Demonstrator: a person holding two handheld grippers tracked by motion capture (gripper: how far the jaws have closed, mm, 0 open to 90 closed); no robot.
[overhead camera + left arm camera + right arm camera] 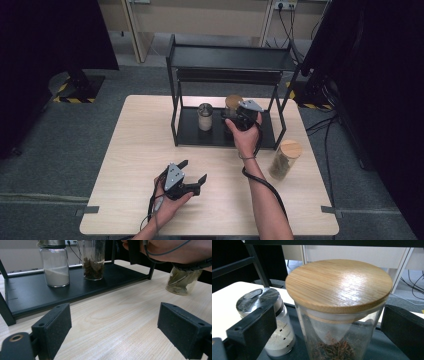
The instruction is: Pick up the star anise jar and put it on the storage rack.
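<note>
While the left tongs (pixel 191 176) are held wide open and empty over the near surface (pixel 135 150), seemingly waiting, the right tongs (pixel 235 116) are spread around the wooden-lidded jar (pixel 339 305) on the far rack's lower shelf (pixel 75 291), beside a powder jar (pixel 268 322), contact being unclear.

High view: overhead, looking forward-down at table (pixel 140 150). Gripper views: low, close; both share black rack (pixel 75 290).

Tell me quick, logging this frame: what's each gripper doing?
Left gripper: open, holding nothing, above the table.
Right gripper: open, jaws either side of the wood-lidded jar on the rack's lower shelf; no grip visible.
</note>
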